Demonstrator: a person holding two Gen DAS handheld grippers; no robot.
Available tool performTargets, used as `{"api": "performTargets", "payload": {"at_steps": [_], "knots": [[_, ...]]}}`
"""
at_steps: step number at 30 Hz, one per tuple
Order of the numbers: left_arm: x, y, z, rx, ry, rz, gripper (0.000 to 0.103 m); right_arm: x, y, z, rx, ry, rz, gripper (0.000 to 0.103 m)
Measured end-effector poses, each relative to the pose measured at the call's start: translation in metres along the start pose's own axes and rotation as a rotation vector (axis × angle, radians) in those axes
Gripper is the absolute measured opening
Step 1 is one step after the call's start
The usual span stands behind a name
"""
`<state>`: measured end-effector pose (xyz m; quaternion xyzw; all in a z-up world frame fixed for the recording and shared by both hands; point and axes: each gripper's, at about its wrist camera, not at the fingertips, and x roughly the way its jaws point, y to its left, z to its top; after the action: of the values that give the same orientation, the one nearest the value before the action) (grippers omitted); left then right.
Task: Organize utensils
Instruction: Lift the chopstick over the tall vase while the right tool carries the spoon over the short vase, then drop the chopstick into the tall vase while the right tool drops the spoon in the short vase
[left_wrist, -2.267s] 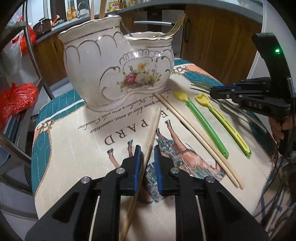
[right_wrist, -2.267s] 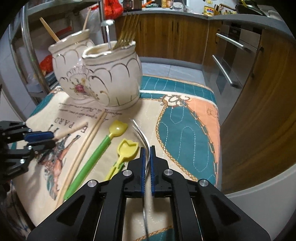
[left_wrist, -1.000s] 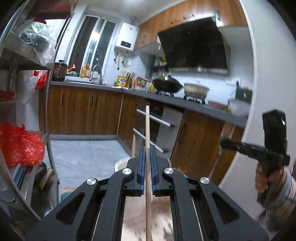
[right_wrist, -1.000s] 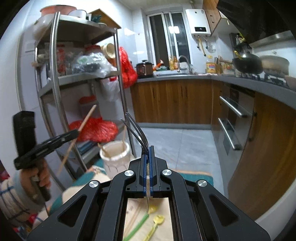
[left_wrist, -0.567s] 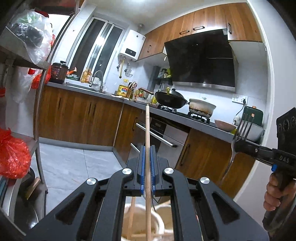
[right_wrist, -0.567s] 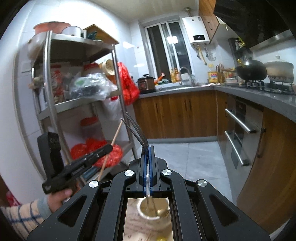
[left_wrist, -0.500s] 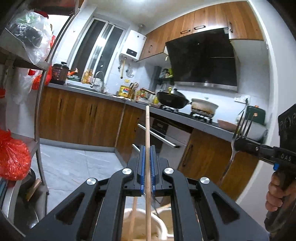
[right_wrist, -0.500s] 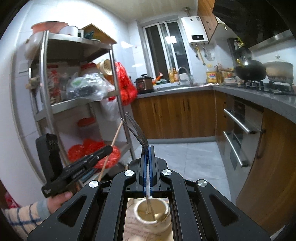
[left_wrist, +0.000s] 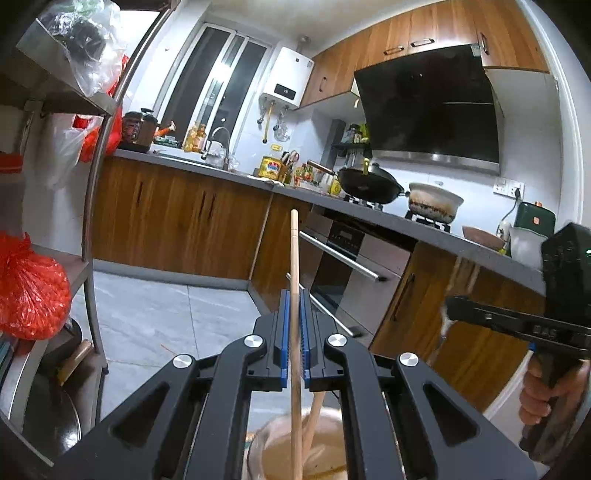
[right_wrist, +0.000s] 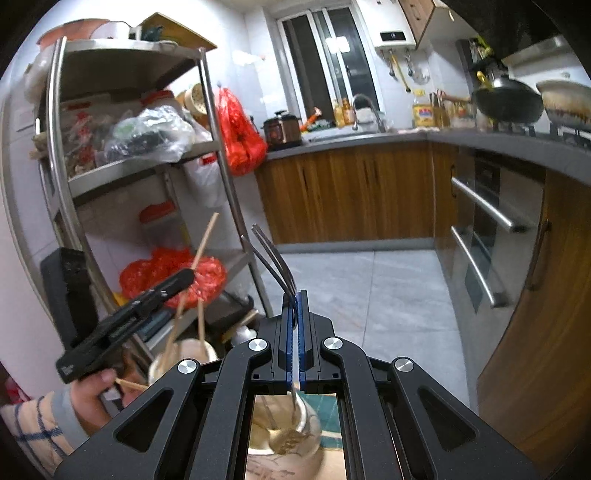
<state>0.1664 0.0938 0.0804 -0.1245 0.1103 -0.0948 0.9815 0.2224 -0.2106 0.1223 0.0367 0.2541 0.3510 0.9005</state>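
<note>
Left hand-held gripper (left_wrist: 294, 332) clamps a chopstick (left_wrist: 294, 254) upright over the holder (left_wrist: 295, 454); right hand-held gripper (right_wrist: 294, 332) clamps a fork (right_wrist: 271, 258), tines up.

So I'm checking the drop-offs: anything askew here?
Nothing stands out. The left tongs hold a chopstick upright over the holder; the right tongs hold a fork over its pot.
</note>
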Motion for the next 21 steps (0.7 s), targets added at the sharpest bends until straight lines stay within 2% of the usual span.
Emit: {"api": "performTargets", "payload": {"at_steps": [8,14,21], "knots": [[-0.01,0.006,-0.019,0.008,0.054,-0.045,0.005,0.017,-0.009,-0.025,0.047,0.074,0.021,0.003],[-0.018,0.0,-0.03,0.05,0.099,-0.048,0.005,0.022,-0.011,-0.035,0.054,0.112,0.029,0.003],[-0.024,-0.002,-0.035,0.119,0.139,-0.017,0.005,0.03,-0.009,-0.041,0.054,0.147,0.009,0.004]]}}
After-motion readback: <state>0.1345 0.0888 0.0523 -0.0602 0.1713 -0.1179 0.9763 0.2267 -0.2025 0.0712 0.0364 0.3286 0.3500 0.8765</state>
